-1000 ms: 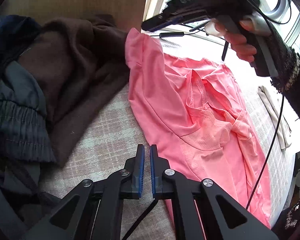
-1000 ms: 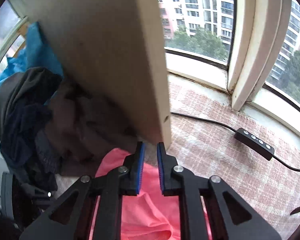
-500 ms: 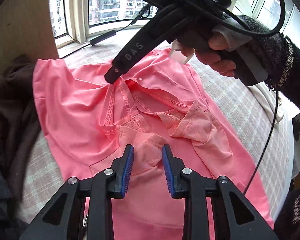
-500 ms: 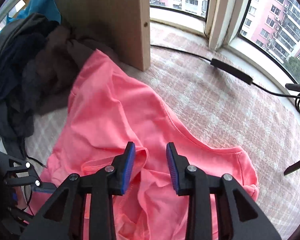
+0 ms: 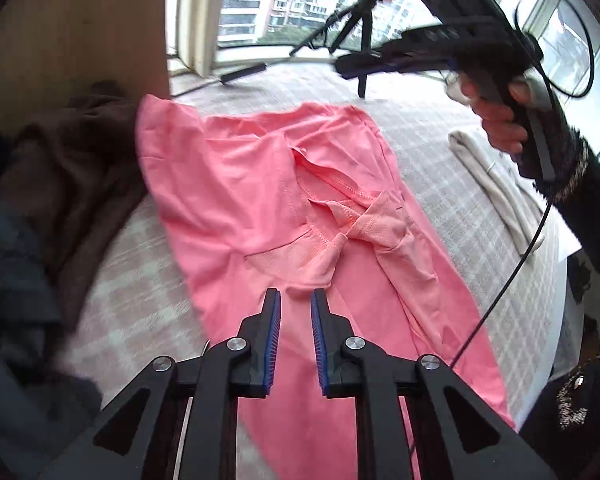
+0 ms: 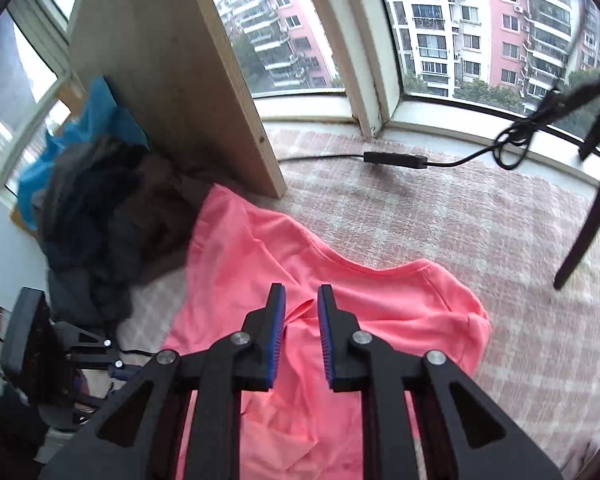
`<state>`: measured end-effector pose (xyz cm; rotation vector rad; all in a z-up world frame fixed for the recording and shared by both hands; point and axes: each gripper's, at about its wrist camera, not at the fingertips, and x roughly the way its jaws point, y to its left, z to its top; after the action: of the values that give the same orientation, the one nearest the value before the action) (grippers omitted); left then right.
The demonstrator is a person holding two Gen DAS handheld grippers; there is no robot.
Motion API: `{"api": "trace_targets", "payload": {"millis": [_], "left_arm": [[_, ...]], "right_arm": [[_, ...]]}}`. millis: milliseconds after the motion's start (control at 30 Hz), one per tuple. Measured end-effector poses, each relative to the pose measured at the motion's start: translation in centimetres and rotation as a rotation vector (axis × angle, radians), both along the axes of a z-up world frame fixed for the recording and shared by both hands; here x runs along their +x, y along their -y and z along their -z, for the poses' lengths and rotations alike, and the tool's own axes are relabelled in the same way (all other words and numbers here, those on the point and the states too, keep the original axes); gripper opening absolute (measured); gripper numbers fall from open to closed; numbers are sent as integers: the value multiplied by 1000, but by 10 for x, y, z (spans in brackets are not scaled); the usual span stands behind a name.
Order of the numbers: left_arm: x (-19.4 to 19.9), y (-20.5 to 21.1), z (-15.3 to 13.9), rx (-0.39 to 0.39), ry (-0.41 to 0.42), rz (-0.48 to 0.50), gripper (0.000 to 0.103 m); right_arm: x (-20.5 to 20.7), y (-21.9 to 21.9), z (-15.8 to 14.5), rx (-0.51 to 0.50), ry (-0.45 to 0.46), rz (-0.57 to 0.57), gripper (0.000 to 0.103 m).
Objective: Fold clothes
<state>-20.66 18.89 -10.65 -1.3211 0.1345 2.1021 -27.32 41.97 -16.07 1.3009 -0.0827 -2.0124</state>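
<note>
Left claw [image 5: 293,300]: jaws slightly parted, nothing between them, hanging above the pink garment [image 5: 260,184]. Right claw [image 6: 301,300]: jaws closing, empty, over the same garment, which lies spread and rumpled on the checked surface [image 6: 440,216]. Dark clothes pile [image 6: 100,200] sits beside the wooden board [image 6: 172,80] toward the window edge.

Wooden board [image 6: 172,80], cable [image 6: 396,159], tripod [image 5: 352,36], window.
</note>
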Motion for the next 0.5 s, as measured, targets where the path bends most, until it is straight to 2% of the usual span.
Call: {"api": "trace_targets", "payload": {"millis": [100, 233, 300, 367, 433, 500], "left_arm": [[38, 43, -40, 36, -53, -66, 21], [85, 98, -80, 119, -89, -127, 24], [103, 118, -89, 119, -103, -153, 24], [118, 129, -86, 101, -93, -139, 24], [133, 136, -79, 80, -71, -115, 24], [152, 135, -62, 45, -24, -60, 24]], "right_arm": [[35, -36, -45, -140, -1, 68, 17], [117, -108, -104, -230, -60, 151, 22], [156, -130, -125, -226, -105, 207, 23], [207, -150, -145, -216, -147, 228, 23], [260, -159, -153, -165, -193, 262, 23], [312, -155, -145, -95, -216, 314, 23]]}}
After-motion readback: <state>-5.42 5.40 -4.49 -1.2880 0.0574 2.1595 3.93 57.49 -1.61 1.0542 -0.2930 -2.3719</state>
